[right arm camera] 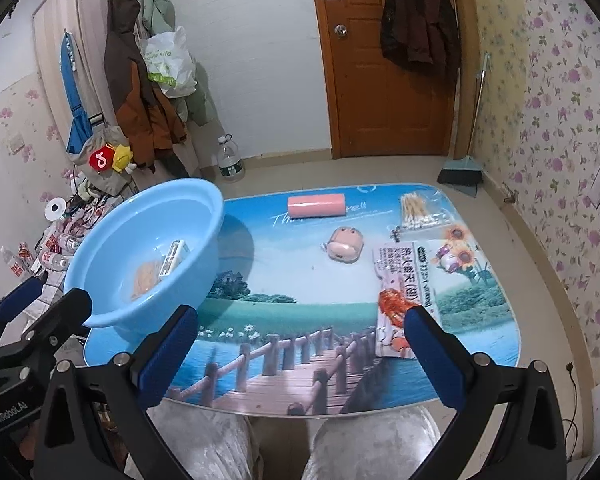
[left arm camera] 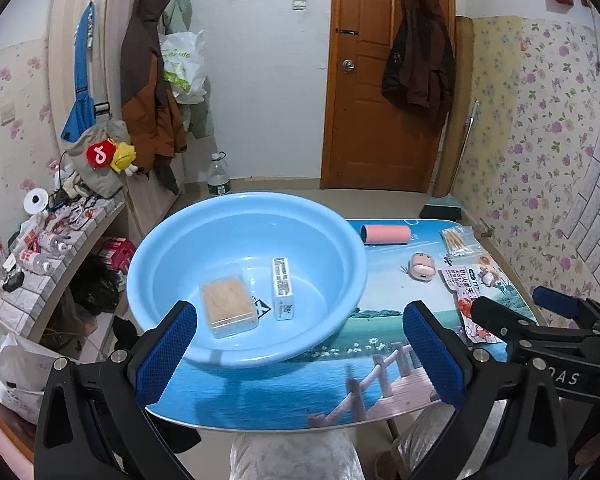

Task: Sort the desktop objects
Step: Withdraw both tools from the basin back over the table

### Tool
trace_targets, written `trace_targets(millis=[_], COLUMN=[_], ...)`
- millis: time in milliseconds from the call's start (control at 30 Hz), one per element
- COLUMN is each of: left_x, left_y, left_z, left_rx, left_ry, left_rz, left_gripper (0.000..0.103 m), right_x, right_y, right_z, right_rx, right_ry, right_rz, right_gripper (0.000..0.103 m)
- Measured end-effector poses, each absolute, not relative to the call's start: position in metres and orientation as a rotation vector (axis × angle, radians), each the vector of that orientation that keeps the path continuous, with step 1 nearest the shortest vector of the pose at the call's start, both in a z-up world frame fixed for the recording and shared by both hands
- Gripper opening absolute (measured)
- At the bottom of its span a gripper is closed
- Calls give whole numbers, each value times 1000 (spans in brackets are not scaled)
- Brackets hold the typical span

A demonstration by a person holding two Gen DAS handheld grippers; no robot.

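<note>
Lying just beyond open right tongs [right arm camera: 300, 344]: snack packet [right arm camera: 404, 280], seemingly untouched.

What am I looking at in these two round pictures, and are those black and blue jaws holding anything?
Each picture comes from a camera on a hand-held gripper, looking along its jaws. The left gripper faces a light blue plastic basin holding a clear box of toothpicks and a white carton. The right gripper faces the scenery-printed table, with a pink roll, pink earbud case, cotton swab bag and snack packet. Both stand open, empty.
</note>
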State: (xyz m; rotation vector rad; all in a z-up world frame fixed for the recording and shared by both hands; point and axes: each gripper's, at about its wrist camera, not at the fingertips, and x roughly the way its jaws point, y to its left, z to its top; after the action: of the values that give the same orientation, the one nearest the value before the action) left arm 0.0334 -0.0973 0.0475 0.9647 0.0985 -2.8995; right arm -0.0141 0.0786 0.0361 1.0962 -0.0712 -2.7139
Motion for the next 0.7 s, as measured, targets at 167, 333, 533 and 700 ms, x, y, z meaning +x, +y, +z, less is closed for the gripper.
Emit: trace_targets(millis=[167, 333, 533, 700], left_x=[32, 29, 24, 20], left_y=[-90, -84, -76, -69], left_z=[46, 47, 46, 47], left_rx=[977, 981, 992, 988], left_ry=[80, 66, 41, 30], left_rz=[-2901, -2906, -2911, -2919], left_gripper=[103, 103, 103, 103], right_x=[-13, -17, -22, -27], right_y=[87, 97, 111, 126], right_z=[35, 29, 24, 15], right_rx=[1094, 1116, 1126, 1158], right_ry=[-85, -100, -152, -179], right_rz=[-2718, -2728, -2736, -2754], right_gripper=[103, 103, 103, 103])
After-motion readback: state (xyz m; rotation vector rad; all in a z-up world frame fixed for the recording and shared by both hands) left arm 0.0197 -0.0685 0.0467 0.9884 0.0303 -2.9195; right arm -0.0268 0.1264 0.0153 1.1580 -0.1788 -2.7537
